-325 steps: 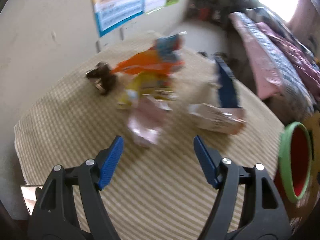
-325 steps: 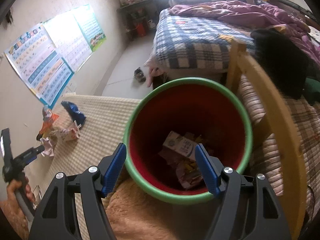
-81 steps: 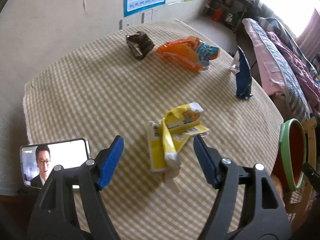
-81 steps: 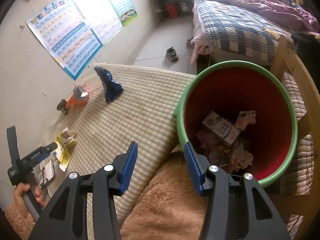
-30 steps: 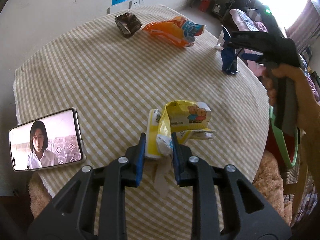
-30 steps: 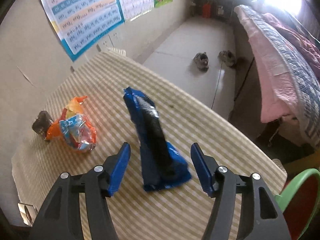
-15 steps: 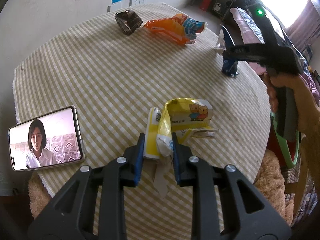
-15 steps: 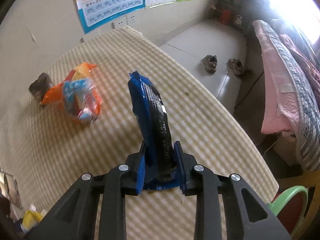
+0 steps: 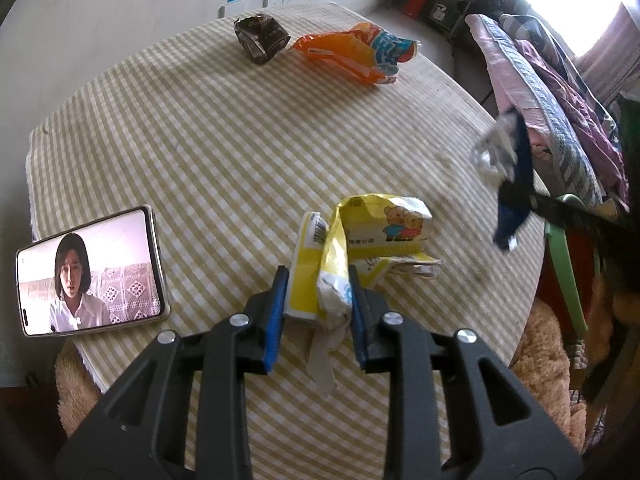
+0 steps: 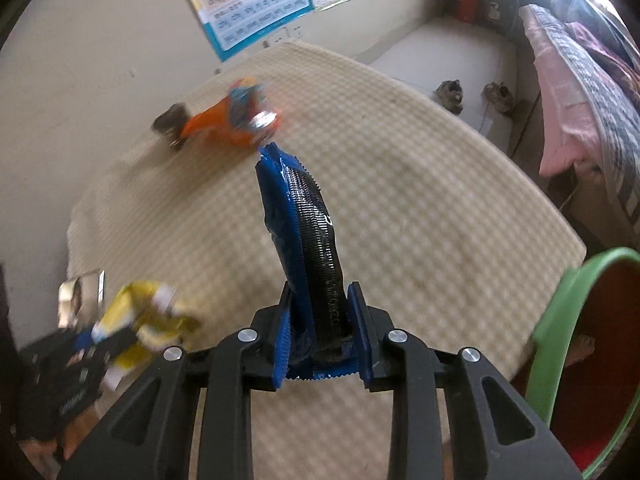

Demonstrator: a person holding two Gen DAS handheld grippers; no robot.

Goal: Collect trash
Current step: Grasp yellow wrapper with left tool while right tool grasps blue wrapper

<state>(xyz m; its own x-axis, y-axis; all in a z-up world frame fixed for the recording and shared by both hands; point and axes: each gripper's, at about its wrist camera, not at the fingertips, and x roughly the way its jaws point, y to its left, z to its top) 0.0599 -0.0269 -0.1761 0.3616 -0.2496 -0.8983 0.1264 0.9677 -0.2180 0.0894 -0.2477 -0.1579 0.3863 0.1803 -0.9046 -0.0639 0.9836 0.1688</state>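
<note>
My left gripper (image 9: 317, 300) is shut on a crumpled yellow wrapper (image 9: 360, 236) above the checked tablecloth (image 9: 180, 140). My right gripper (image 10: 320, 320) is shut on a blue wrapper (image 10: 304, 232) and holds it upright above the table; it also shows blurred in the left wrist view (image 9: 512, 184) near the right table edge. An orange snack bag (image 9: 352, 54) and a dark crumpled wrapper (image 9: 260, 38) lie at the far side. The red bin with a green rim (image 10: 576, 340) stands just right of the table.
A phone (image 9: 88, 276) with a lit screen lies at the table's near left edge. A bed with blankets (image 9: 552, 92) is at the right. Posters (image 10: 256, 4) hang on the wall behind the table. Shoes (image 10: 472, 94) lie on the floor.
My right gripper has lifted the blue wrapper off the table and carried it back toward the bin. My left gripper stays shut on the yellow wrapper.
</note>
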